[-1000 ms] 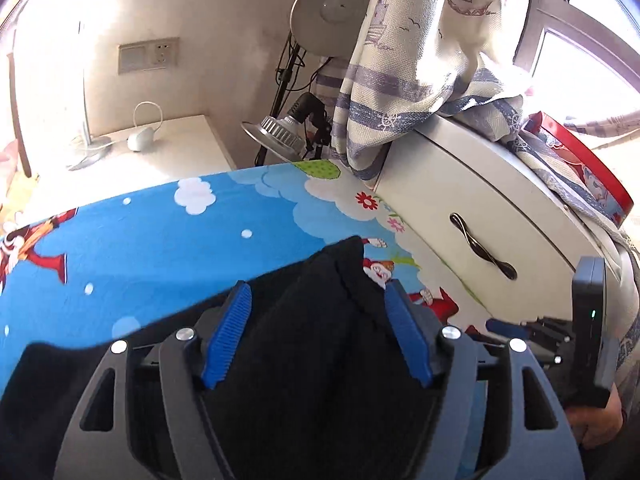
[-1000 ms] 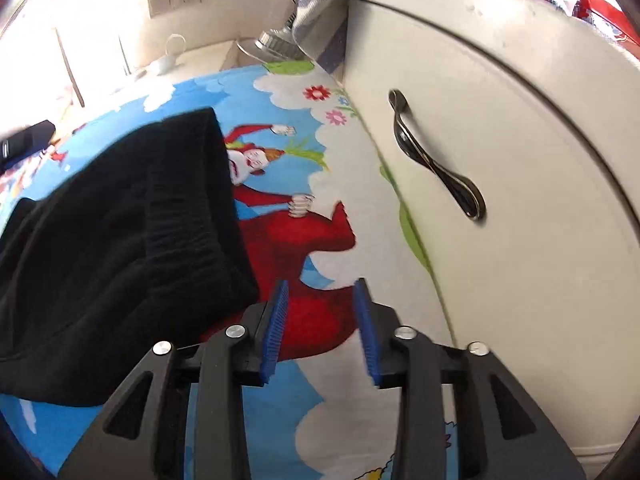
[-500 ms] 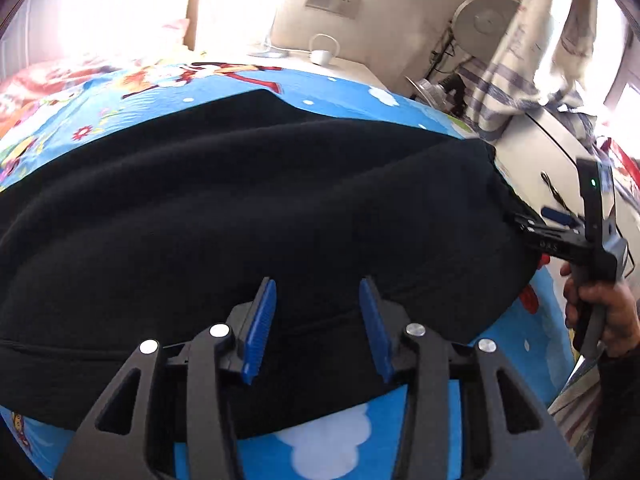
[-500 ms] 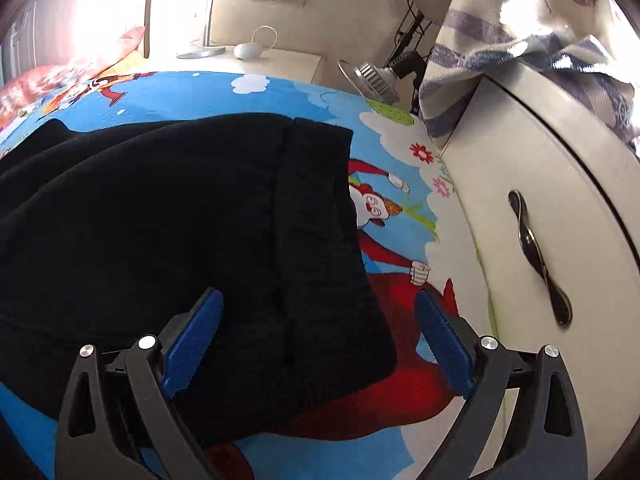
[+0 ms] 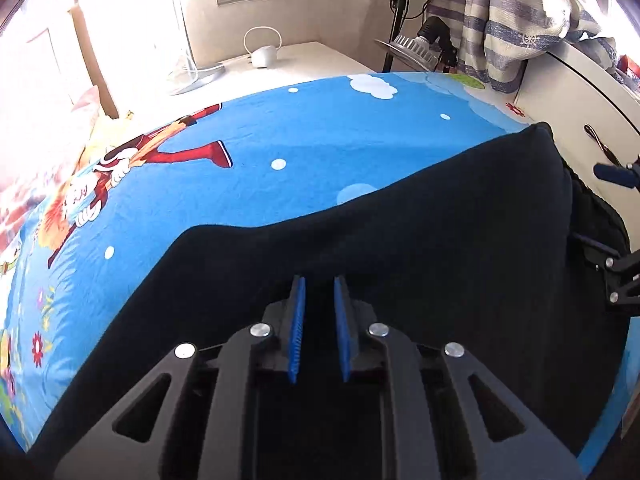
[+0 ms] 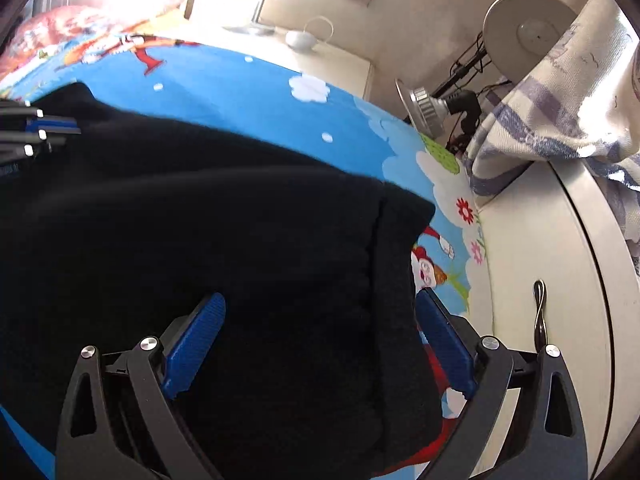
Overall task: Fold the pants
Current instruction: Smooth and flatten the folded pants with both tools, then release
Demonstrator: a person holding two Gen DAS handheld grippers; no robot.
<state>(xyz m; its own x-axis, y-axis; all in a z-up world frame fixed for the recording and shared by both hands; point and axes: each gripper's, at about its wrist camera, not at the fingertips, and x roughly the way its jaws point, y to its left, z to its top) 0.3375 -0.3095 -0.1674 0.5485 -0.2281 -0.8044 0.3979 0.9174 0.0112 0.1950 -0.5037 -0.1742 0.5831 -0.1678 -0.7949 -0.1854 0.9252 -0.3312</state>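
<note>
Black fleece pants (image 5: pixel 420 248) lie across a blue cartoon bedsheet (image 5: pixel 280 136). My left gripper (image 5: pixel 319 316) is down on the cloth at the near edge. Its jaws are closing, nearly together, with a fold of black fabric pinched between the blue pads. In the right wrist view the pants (image 6: pixel 240 220) end at the ribbed waistband (image 6: pixel 396 280). My right gripper (image 6: pixel 320 340) stands wide open astride that waistband end, one pad over the cloth and one at its edge, neither pressing on it. The left gripper (image 6: pixel 40 128) shows at the far left on the pants.
A white cabinet (image 6: pixel 560 260) with a dark handle (image 6: pixel 540 312) stands close along the right of the bed. A striped cloth (image 6: pixel 560 100) hangs over it. A lamp head (image 6: pixel 424 108) and stand sit in the corner, next to a white nightstand (image 5: pixel 300 56).
The left jaws went from wide apart to nearly together on the pants as the hand swung across and sank. The right jaws spread wide and moved over the waistband.
</note>
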